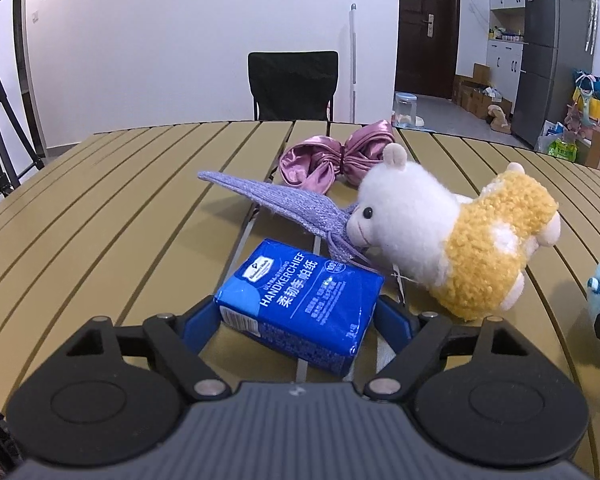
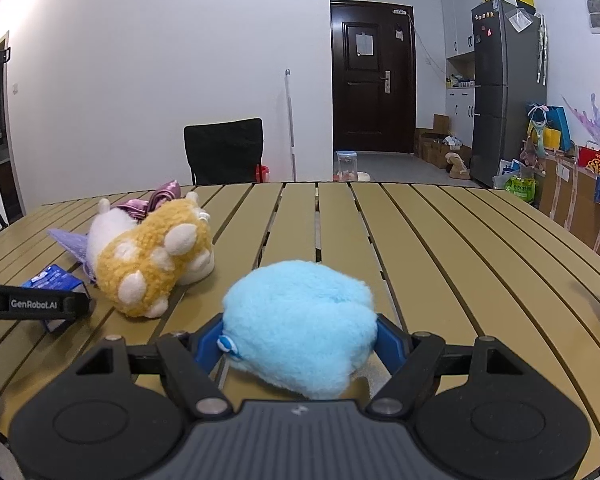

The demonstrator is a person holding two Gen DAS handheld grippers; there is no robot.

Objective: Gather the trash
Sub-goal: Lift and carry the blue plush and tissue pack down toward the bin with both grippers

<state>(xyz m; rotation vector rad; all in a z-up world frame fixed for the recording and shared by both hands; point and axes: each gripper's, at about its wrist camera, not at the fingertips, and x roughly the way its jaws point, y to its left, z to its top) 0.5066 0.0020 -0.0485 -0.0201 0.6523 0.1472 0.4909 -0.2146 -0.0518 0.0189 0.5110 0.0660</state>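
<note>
Two wrist views over a slatted table [image 1: 100,216]. In the left wrist view, the left gripper [image 1: 298,320] has a blue tissue pack [image 1: 300,304] between its blue fingers [image 1: 198,320], which appear to touch the pack's two ends; the pack rests on the table, one corner turned toward the camera. In the right wrist view, the right gripper [image 2: 300,340] is clamped on a light blue plush toy [image 2: 300,320], its pads pressed into the fur on both sides.

Just beyond the pack lie a white and yellow plush animal [image 1: 448,236], its purple knitted scarf [image 1: 276,200] and a pink satin bow [image 1: 336,156]. The scarf's cords reach the pack's far edge.

Risks, as judged: the pack is gripped askew, so it may pivot or slip out when lifted; the soft wrapper may crumple under pressure; the scarf cords could snag and drag the plush animal along.

Legible writing: the pack reads "ULTRA-STRONG HANDKERCHIEF" with Chinese characters beside it and a small logo too fine to read. The left gripper's side, seen in the right wrist view, reads "GenRobot.AI".
</note>
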